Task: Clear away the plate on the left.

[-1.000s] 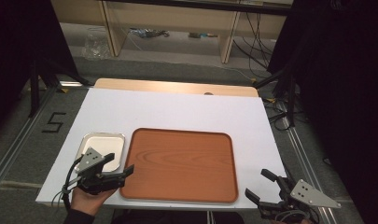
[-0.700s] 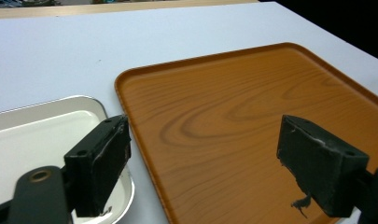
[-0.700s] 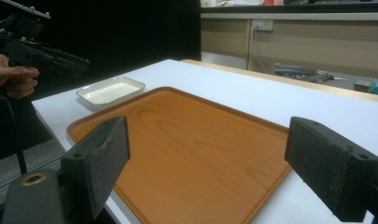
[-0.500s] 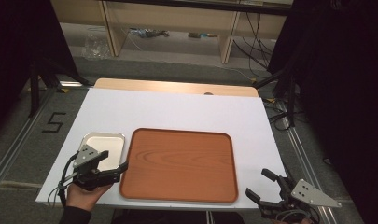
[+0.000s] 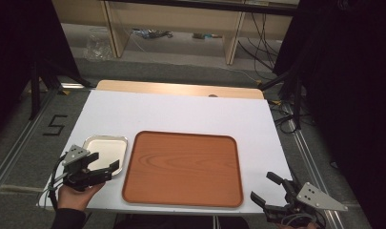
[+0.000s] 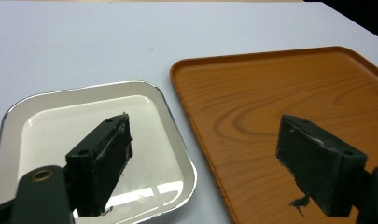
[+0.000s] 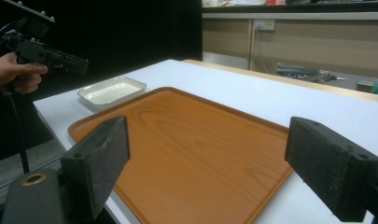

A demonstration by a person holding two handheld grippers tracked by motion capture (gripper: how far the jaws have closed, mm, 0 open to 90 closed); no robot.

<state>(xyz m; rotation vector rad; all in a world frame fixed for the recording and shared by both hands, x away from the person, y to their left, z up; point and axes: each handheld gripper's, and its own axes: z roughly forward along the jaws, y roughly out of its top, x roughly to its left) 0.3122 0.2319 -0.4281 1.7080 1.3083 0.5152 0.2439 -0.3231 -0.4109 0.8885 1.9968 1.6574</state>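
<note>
Item: small metal tray (image 5: 105,149), on the white table (image 5: 181,112) at 9 o'clock of the wooden tray (image 5: 183,168); left gripper (image 5: 104,171) spread above its near corner, right gripper (image 5: 269,193) spread, idle; step judged approach, next lower and pinch rim.

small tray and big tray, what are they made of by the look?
Small tray: likely metal, perhaps stainless steel; its polished rim mirrors light and the flat base shows glare. Large tray: wood-grain surface, orange-brown, smooth with a slight sheen; the even grain and moulded rounded rim suggest printed laminate or plastic rather than solid wood, though that stays open.
</note>
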